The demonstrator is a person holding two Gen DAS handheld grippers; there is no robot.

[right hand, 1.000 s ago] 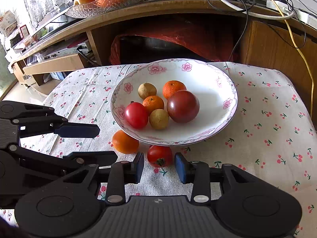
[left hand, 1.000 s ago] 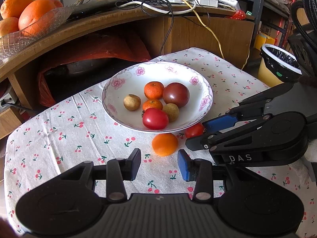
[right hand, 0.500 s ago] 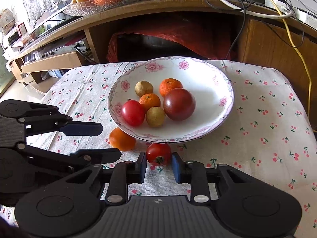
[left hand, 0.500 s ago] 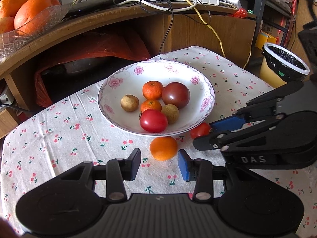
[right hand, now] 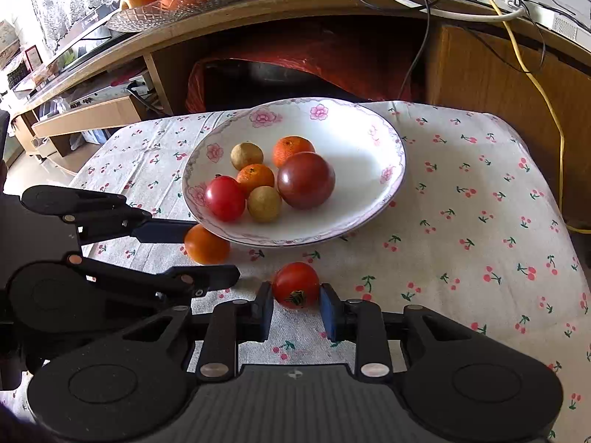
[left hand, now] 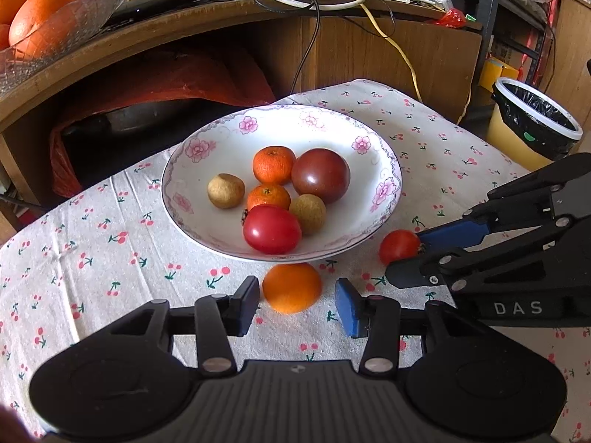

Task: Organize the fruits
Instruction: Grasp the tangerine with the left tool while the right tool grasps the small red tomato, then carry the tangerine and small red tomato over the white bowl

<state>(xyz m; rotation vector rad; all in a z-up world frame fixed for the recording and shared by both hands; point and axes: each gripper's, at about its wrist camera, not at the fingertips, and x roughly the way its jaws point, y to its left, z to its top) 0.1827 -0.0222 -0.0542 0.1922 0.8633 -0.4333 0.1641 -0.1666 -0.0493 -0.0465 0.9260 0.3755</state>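
Note:
A white flowered bowl (left hand: 280, 118) (right hand: 369, 118) on the cherry-print cloth holds two mandarins, a dark tomato (left hand: 320, 181), a red tomato (left hand: 271, 229) and two small brown fruits. An orange (left hand: 291, 288) (right hand: 207, 245) lies on the cloth just in front of the bowl. My left gripper (left hand: 296, 295) (right hand: 208, 253) straddles it, its jaws opening, with a gap at the blue pad. A small red tomato (right hand: 295, 284) (left hand: 400, 245) lies to the orange's right. My right gripper (right hand: 295, 293) (left hand: 406, 258) is shut on it, both pads against its sides.
A glass dish of large oranges (right hand: 177, 0) (left hand: 37, 37) stands on the wooden shelf behind, among cables. A red bag (left hand: 177, 85) fills the space under the shelf. A lined yellow bin (left hand: 535, 122) stands past the table's right edge.
The right jaws have narrowed onto the small tomato. The left jaws stand a little wider, and the orange sits nearer between them.

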